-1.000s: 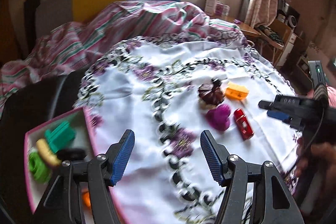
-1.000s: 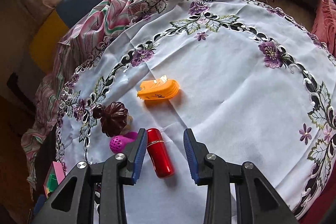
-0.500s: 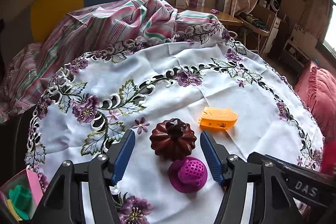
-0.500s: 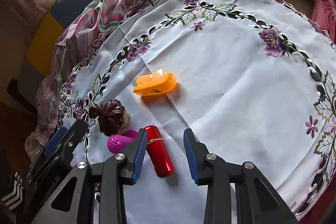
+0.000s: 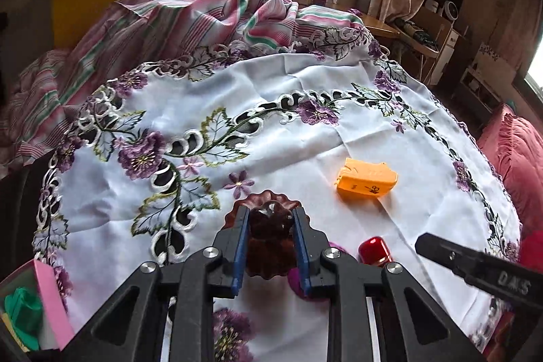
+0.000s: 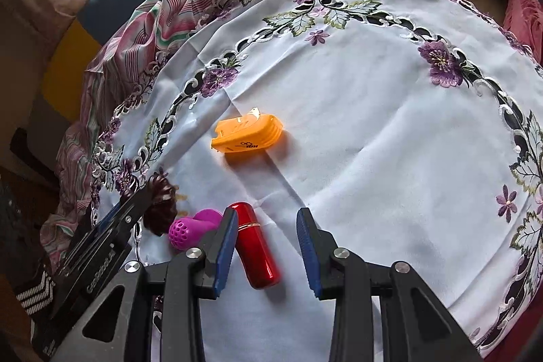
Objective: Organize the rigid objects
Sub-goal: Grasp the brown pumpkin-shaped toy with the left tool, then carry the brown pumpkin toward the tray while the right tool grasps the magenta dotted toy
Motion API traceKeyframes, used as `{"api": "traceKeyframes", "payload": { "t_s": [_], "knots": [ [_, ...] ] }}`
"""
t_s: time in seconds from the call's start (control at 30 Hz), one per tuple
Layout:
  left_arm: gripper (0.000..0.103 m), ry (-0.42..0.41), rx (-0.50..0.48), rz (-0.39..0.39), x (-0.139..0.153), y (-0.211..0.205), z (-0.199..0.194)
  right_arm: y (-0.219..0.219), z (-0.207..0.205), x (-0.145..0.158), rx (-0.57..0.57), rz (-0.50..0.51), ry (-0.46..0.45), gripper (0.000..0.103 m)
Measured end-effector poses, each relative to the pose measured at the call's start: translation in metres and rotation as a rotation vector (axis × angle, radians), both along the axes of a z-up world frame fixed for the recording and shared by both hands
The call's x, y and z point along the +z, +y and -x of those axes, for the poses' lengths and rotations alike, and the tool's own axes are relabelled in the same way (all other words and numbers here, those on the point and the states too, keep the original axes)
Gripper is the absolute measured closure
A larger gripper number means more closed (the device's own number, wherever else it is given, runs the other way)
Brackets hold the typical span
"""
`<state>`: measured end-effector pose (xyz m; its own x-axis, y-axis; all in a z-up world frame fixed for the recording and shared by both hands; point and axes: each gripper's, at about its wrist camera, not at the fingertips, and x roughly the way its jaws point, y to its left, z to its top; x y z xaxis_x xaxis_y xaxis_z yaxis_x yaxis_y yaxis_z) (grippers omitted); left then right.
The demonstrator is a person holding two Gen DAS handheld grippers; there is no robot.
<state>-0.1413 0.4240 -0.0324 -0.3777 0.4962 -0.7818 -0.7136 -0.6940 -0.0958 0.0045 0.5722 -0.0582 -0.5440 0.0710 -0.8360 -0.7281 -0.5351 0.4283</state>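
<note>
My left gripper (image 5: 270, 219) has just clamped onto the brown fluted mould's (image 5: 269, 236) narrow top knob on the tablecloth (image 5: 271, 110), so it may swivel or slip when lifted, while my right gripper (image 6: 266, 226) hangs open over the red cylinder (image 6: 256, 248)

Brown fluted mold (image 5: 269, 219) pinched upright, orange case (image 5: 367, 183) lying apart
</note>
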Motion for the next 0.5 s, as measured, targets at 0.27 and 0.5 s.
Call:
{"api": "traceKeyframes", "payload": {
  "t_s": [0.27,0.5],
  "knots": [
    [0.078,0.002,0.071,-0.043,0.023,-0.081,-0.028,-0.008,0.007,0.004,0.056,-0.025,0.009,0.067],
    [0.078,0.001,0.103,-0.091,0.039,-0.140,-0.056,-0.039,0.029,0.013,0.229,-0.108,0.038,0.068]
  ]
}}
